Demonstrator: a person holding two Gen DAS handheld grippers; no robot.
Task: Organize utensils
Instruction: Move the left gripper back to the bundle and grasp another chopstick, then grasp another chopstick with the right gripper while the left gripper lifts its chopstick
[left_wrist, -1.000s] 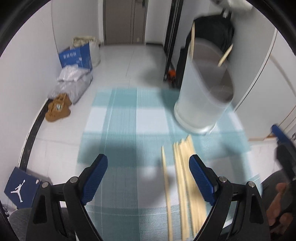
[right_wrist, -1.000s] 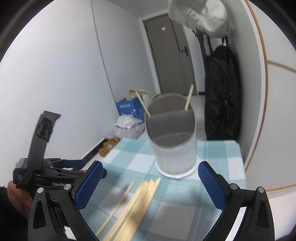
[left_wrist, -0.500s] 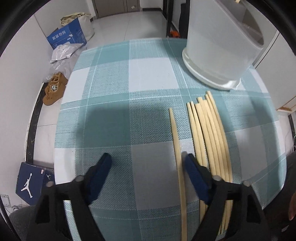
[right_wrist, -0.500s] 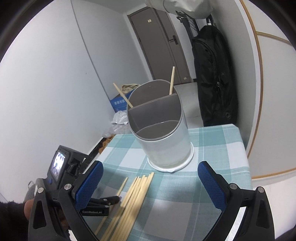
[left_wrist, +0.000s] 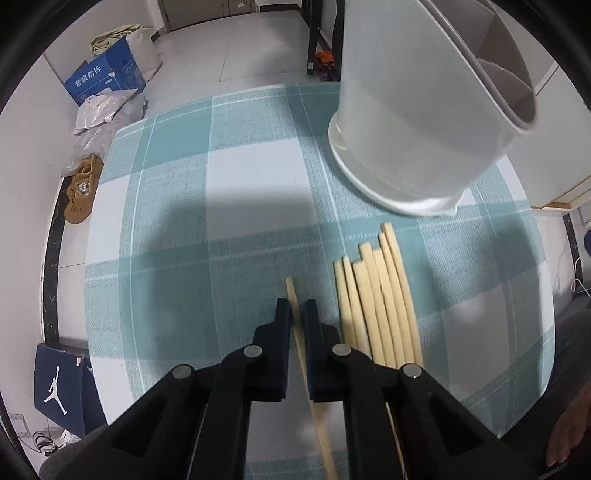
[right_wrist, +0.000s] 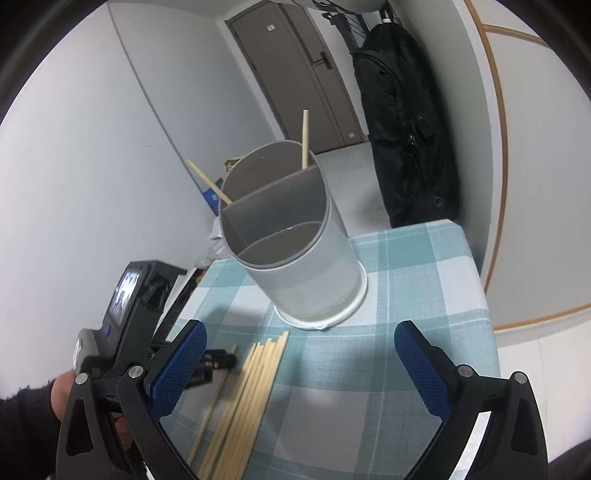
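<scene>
The left gripper (left_wrist: 295, 314) pinches a single chopstick (left_wrist: 293, 295) lying on the checked cloth (left_wrist: 184, 221), just left of the chopstick bundle (left_wrist: 376, 302). The right gripper (right_wrist: 301, 362) hangs wide open (holding nothing) near the divided holder (right_wrist: 295, 236), which stands far right with two sticks inside.

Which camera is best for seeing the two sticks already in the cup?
The right wrist view. It looks down into the divided cup, where two chopsticks poke out of the back compartment. The left wrist view shows only the cup's side and rim, and no sticks inside.
</scene>
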